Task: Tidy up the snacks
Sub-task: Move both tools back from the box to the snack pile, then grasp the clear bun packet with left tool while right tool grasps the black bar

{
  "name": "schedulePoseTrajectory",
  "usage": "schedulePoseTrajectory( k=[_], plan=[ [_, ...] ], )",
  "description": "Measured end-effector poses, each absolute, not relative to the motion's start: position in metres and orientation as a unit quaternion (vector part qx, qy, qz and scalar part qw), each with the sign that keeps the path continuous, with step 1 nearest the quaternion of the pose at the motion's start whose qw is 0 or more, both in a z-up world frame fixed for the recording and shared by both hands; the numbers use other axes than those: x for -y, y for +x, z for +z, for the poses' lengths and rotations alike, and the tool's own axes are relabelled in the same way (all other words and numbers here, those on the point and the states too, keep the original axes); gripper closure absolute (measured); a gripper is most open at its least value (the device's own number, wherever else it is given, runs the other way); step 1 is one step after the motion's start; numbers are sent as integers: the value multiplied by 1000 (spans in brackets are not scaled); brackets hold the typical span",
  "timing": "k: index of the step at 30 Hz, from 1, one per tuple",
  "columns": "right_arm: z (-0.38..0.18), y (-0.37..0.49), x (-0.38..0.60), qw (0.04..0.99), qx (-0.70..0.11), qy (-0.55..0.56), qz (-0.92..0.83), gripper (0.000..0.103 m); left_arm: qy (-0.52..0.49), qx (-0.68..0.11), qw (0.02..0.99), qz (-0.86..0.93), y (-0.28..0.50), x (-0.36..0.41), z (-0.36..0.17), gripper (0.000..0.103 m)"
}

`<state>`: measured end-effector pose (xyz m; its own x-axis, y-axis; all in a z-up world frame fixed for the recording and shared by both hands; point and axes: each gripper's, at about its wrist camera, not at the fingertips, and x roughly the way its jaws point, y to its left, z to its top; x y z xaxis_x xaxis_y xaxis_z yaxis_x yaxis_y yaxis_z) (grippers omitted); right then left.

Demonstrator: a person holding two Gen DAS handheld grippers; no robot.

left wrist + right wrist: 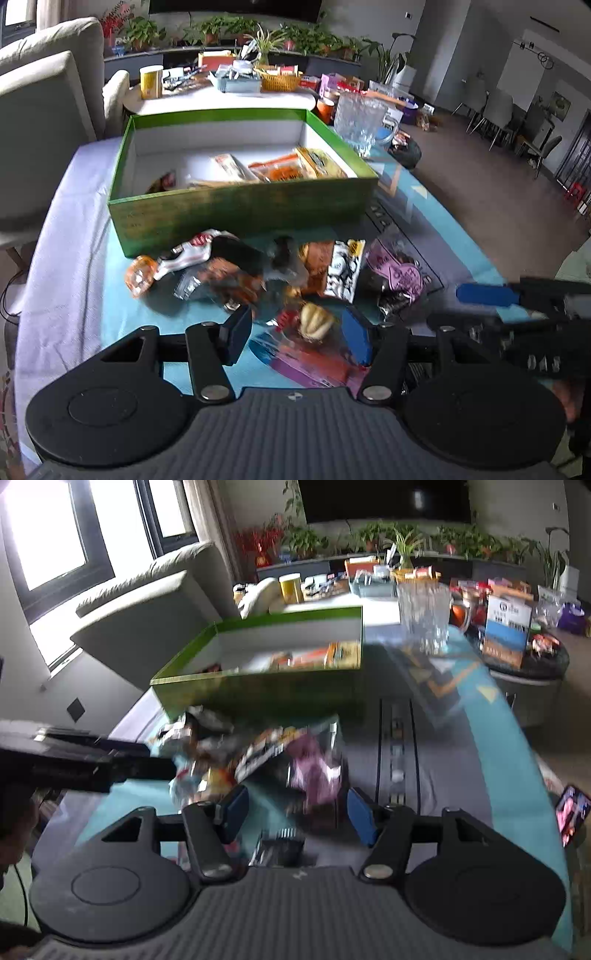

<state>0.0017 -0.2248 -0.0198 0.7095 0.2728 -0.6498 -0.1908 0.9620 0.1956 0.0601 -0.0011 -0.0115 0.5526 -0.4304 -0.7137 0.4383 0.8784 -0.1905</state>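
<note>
A green box (240, 210) (258, 696), white inside, stands on the table with several snack packets in it. In front of it lies a heap of loose snack packets (258, 273) (258, 760), among them a pink one (399, 277) (314, 771) and a black-and-white one (343, 269). My left gripper (295, 338) hovers open at the near edge of the heap, over a clear packet with a yellowish snack (314, 321); its pads do not press on it. My right gripper (297, 812) (480, 299) is open just short of the pink packet. Both views are blurred.
A ribbed glass mug (360, 118) (424, 609) stands right of the box. A phone (572, 812) lies at the table's right edge. A beige sofa (44, 110) is to the left. Behind is a round table (221, 99) crowded with baskets and cans.
</note>
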Motion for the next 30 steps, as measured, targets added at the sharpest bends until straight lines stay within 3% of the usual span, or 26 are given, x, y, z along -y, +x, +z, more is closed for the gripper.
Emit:
schedulePoseTrajectory(
  k=[18,30],
  plan=[
    [-46,-13,204,903,-397,40,156,78,138,-412,865,-250,66,44,-36,48],
    [-55,-10,196,899,-408,31,154,75,121,-437,861,-232,81,49,-46,47]
  ],
)
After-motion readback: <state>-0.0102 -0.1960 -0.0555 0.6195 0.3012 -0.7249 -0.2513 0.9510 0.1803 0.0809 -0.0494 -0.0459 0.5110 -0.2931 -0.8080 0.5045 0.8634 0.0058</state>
